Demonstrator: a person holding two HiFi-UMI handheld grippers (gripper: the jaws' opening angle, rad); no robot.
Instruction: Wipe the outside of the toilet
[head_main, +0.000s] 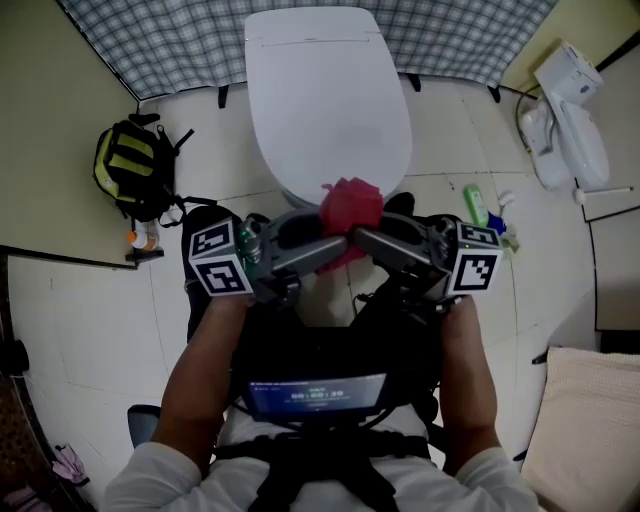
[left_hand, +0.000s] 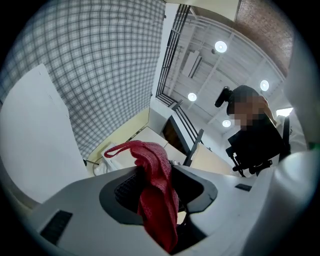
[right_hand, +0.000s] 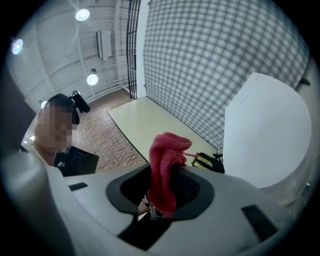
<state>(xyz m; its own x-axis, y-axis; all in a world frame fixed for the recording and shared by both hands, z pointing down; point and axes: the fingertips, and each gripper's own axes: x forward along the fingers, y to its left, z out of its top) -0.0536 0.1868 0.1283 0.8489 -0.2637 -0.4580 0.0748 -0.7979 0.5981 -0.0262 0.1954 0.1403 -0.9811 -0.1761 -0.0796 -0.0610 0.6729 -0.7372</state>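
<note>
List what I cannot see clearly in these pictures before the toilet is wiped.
- Toilet sides: head view, hidden under its closed lid.
- Toilet front: head view, behind the red cloth.
- Green bottle label: head view, too small.
- Toilet: left gripper view, cut off by the left edge.

- One white toilet (head_main: 328, 100), with its lid down.
- One red cloth (head_main: 352, 203).
- Two grippers: the left gripper (head_main: 322, 243) and the right gripper (head_main: 370, 238).
- Two marker cubes, one on each gripper: the left cube (head_main: 218, 258) and the right cube (head_main: 472, 258).
- Two arms: the left arm (head_main: 195, 380) and the right arm (head_main: 470, 370).
- One black and yellow backpack (head_main: 133, 170) on the floor.
- One green bottle (head_main: 475, 203).
- One checked curtain (head_main: 180, 40).
- One cream cushion (head_main: 590, 420).
- One white plastic thing (head_main: 570, 120) lying at the right.
</note>
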